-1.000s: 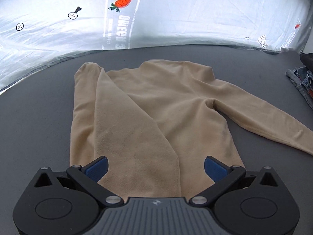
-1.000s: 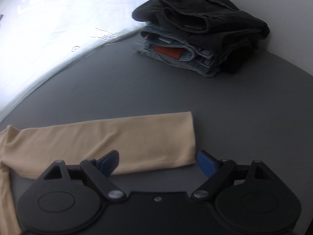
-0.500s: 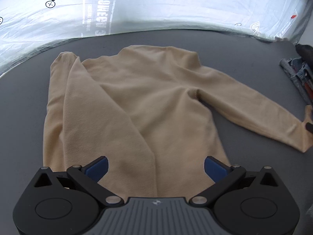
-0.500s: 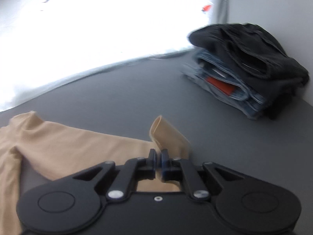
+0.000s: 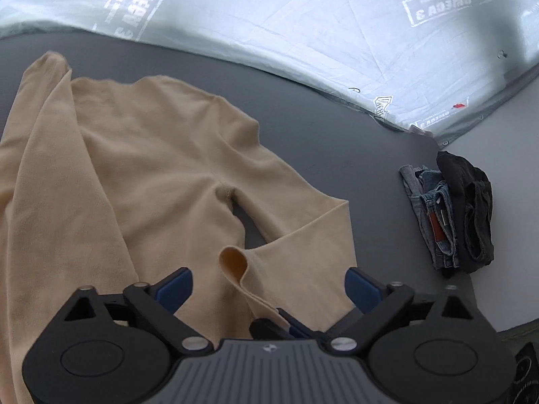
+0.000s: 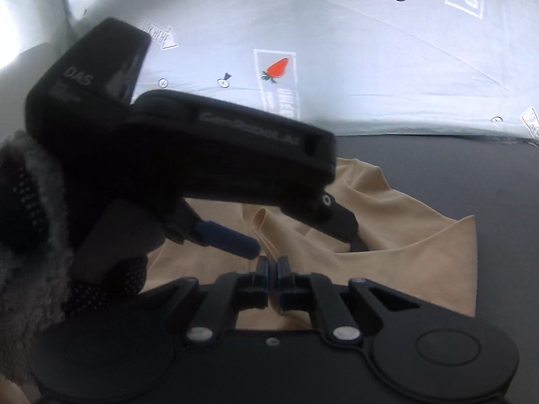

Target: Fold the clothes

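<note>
A beige long-sleeved top [image 5: 141, 168] lies flat on the dark grey table [image 5: 320, 128], its left sleeve folded over the body. My left gripper [image 5: 266, 284] is open just above the hem. My right gripper [image 6: 273, 266] is shut on the cuff of the right sleeve [image 5: 235, 262] and holds it over the body, close under the left gripper [image 6: 232, 239]. The right sleeve [image 5: 303, 229] is doubled back from its elbow. In the right wrist view the top [image 6: 404, 235] fills the middle.
A folded stack of jeans and a black garment [image 5: 451, 215] lies at the table's right side. A white printed sheet [image 5: 303, 17] hangs behind the far edge. The table's right edge [image 5: 485, 316] is near the stack.
My right gripper shut on the right sleeve's cuff and carried it left over the top's body. My left gripper swung to the right above the hem and stayed open.
</note>
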The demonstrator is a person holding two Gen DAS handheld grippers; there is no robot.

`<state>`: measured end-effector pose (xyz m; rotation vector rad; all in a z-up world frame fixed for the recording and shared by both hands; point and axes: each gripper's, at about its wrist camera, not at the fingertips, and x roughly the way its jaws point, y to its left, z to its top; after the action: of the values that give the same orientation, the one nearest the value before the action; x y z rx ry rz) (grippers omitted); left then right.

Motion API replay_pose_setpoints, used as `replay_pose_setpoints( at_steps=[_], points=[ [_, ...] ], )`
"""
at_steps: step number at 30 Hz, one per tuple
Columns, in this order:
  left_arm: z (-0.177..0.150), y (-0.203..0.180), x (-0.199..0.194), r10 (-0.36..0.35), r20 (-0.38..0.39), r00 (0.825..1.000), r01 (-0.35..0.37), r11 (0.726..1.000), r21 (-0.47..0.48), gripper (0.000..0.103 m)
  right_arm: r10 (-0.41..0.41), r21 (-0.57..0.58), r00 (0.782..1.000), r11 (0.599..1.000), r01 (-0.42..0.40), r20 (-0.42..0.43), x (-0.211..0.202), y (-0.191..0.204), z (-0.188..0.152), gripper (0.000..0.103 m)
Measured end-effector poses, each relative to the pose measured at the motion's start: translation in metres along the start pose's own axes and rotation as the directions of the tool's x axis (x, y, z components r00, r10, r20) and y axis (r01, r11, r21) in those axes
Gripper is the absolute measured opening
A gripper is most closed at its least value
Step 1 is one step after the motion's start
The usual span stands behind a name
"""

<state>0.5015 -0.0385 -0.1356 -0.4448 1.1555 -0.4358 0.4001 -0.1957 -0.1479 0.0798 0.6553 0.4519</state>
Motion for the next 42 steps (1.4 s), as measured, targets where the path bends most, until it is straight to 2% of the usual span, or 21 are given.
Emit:
replay_pose_setpoints(
  at_steps=[1,2,4,5,6,8,10,13,16,18,20,22,23,24,25,30,33,35,36,39,42],
  points=[
    [-0.001,0.005,0.002,-0.001,-0.017,1.000,0.000,0.999,-0.034,0.061,0.009,-0.016,1.000,1.000,-0.009,-0.003,-0.001,0.004,0.000,0.005],
    [-0.002,0.010,0.005,0.005,-0.031,1.000,-0.007,0.998,-0.061,0.054,0.013,-0.014,1.000,1.000,-0.013,-0.009,-0.001,0.004,0.000,0.005],
    [-0.005,0.016,0.005,0.004,-0.025,1.000,-0.006,0.996,-0.093,0.022,0.022,-0.010,1.000,1.000,-0.022,-0.021,-0.001,0.005,0.001,0.005],
    [-0.005,0.018,0.004,0.006,-0.014,1.000,-0.007,0.994,-0.106,0.011,0.020,-0.012,0.999,1.000,-0.020,-0.026,-0.003,0.007,0.001,0.005],
    [-0.005,0.019,0.001,0.007,-0.002,1.000,-0.007,0.994,-0.112,0.004,0.018,-0.014,0.999,1.000,-0.019,-0.031,-0.005,0.008,0.002,0.006],
    [-0.002,0.018,-0.010,0.011,0.054,0.998,-0.006,0.996,-0.094,0.003,0.007,-0.021,0.999,1.000,-0.008,-0.044,-0.010,0.012,0.002,0.010],
    [0.004,0.016,-0.023,0.022,0.100,0.995,-0.015,0.997,-0.071,0.003,-0.025,0.002,0.998,1.000,0.025,-0.054,-0.021,0.010,0.001,0.033],
    [0.015,0.020,-0.045,0.030,0.159,0.987,-0.020,0.998,-0.061,0.003,-0.088,0.061,0.988,0.994,0.096,-0.127,-0.032,-0.003,-0.012,0.036],
    [0.026,0.028,-0.065,0.031,0.211,0.977,-0.018,0.998,-0.061,0.003,-0.177,0.095,0.950,0.974,0.207,-0.257,-0.033,-0.006,-0.033,0.036],
    [0.035,0.035,-0.077,0.030,0.237,0.971,-0.017,0.998,-0.057,0.003,-0.197,0.119,0.920,0.961,0.250,-0.339,-0.034,-0.007,-0.049,0.036],
    [0.044,0.041,-0.087,0.030,0.256,0.966,-0.018,0.999,-0.050,0.003,-0.243,0.124,0.890,0.942,0.311,-0.387,-0.034,0.001,-0.063,0.036],
    [0.052,0.047,-0.095,0.029,0.270,0.962,-0.014,0.998,-0.058,0.003,-0.295,0.124,0.863,0.920,0.373,-0.409,-0.034,0.008,-0.075,0.036],
    [0.055,0.050,-0.099,0.028,0.277,0.961,-0.011,0.998,-0.064,0.003,-0.310,0.119,0.864,0.916,0.383,-0.396,-0.035,0.014,-0.078,0.034],
    [0.059,0.052,-0.103,0.023,0.289,0.957,-0.003,0.998,-0.068,0.002,-0.325,0.114,0.865,0.912,0.393,-0.381,-0.037,0.019,-0.081,0.022],
    [0.062,0.053,-0.106,0.011,0.301,0.954,0.011,0.998,-0.070,0.002,-0.327,0.108,0.867,0.914,0.392,-0.376,-0.036,0.024,-0.081,0.006],
    [0.078,0.046,-0.128,-0.057,0.364,0.930,0.080,0.996,-0.049,0.002,-0.389,0.042,0.861,0.905,0.424,-0.327,-0.044,0.046,-0.070,0.004],
    [0.095,0.043,-0.153,-0.088,0.424,0.901,0.110,0.993,-0.029,0.002,-0.432,-0.002,0.854,0.893,0.451,-0.291,-0.051,0.059,-0.062,0.004],
    [0.110,0.041,-0.179,-0.099,0.481,0.871,0.121,0.993,-0.015,0.002,-0.459,-0.030,0.848,0.883,0.468,-0.266,-0.055,0.068,-0.056,0.004],
    [0.116,0.042,-0.193,-0.103,0.511,0.853,0.127,0.992,-0.012,0.002,-0.457,-0.033,0.854,0.885,0.464,-0.250,-0.060,0.074,-0.051,0.004],
    [0.126,0.049,-0.243,-0.095,0.615,0.783,0.135,0.991,-0.019,0.002,-0.431,-0.052,0.880,0.902,0.429,-0.201,-0.065,0.094,-0.034,0.004],
    [0.121,0.069,-0.286,-0.032,0.709,0.705,0.113,0.991,-0.068,0.002,-0.401,-0.089,0.900,0.916,0.391,-0.170,-0.065,0.124,-0.027,0.004]
  ],
)
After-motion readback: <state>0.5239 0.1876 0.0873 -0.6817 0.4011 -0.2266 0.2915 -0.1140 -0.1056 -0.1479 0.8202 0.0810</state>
